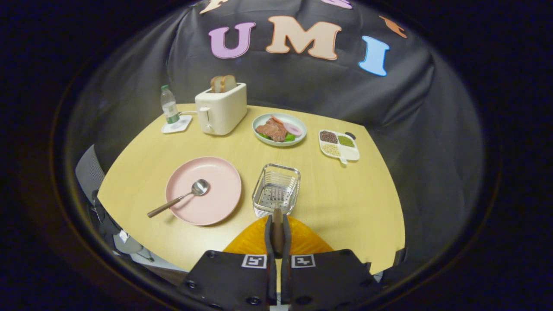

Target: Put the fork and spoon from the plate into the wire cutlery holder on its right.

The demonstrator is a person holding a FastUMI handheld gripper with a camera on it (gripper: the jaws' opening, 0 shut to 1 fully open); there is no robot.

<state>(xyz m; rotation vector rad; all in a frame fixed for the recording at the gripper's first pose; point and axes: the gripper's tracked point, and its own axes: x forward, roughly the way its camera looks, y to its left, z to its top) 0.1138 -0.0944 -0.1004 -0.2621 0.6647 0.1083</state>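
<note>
The tool (277, 235) sits at the bottom centre of the frame with its two fingers (268, 242) drawn nearly together, clamped on the brown handle of the fork (277, 224). The fork stands between the fingers with its metal tines pointing away from the camera, and the tines reach over the near edge of the wire cutlery holder (276, 189). The holder is a small metal basket with a perforated floor, placed just ahead of the fingertips at the centre of the frame. An orange mat (250, 242) lies under the tool on the near edge of the table (345, 203). To the left of the holder, in the centre left of the frame, is a pink plate (218, 172). The spoon (181, 198) lies on this plate with its bowl near the plate's middle and its brown handle extending past the lower left rim onto the table. Beyond the holder, in the upper centre of the frame, a pale green plate of food (279, 128) holds meat, greens and a pink slice. To its right is a white divided dish (339, 145) with beans and grains in separate compartments. To its left stands a cream toaster (220, 108) with bread slices in its slots. A water bottle (169, 106) stands on a white coaster (176, 124) at the upper left.
</note>
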